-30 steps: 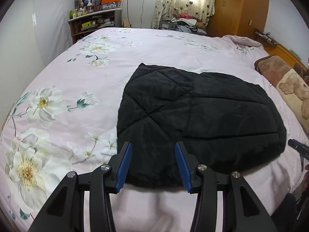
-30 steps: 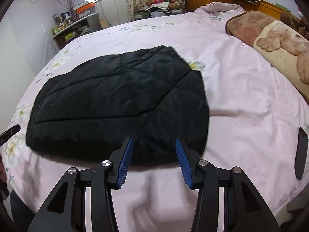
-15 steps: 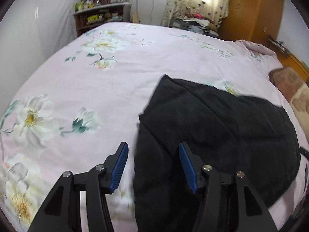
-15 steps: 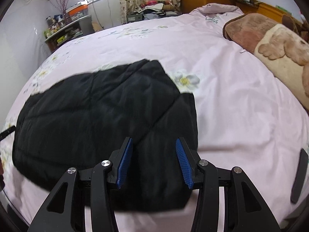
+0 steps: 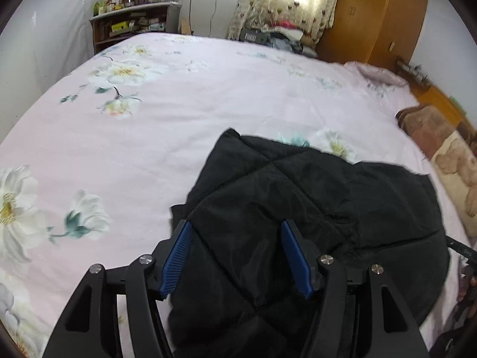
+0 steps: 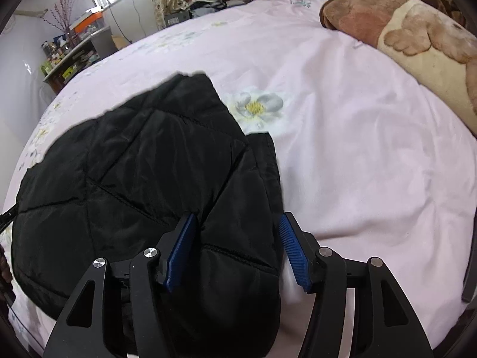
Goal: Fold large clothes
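Both claws tilt steeply down toward the bed [image 5: 208, 95], seen from just behind their blue pads. The left claw [image 5: 235, 256] stands wide with nothing pressed between its pads, and its jaws have just been opening. The right claw [image 6: 237, 250] is likewise wide and has just been opening; its pads grip nothing.

A second ago both claws hung over the near edge of the black quilted jacket [image 5: 313, 208], with bare pink sheet below them. Now each has moved out to one end of it: the left claw sits over the jacket's left end, the right claw over its right end.

The jacket lies folded on the flowered pink sheet, near the near edge of the bed. In the left wrist view its fabric fills the gap between the pads and runs off to the right. In the right wrist view the jacket's right edge lies between the pads, with sheet beside the right pad. A brown and cream blanket [image 6: 417, 35] lies far right.
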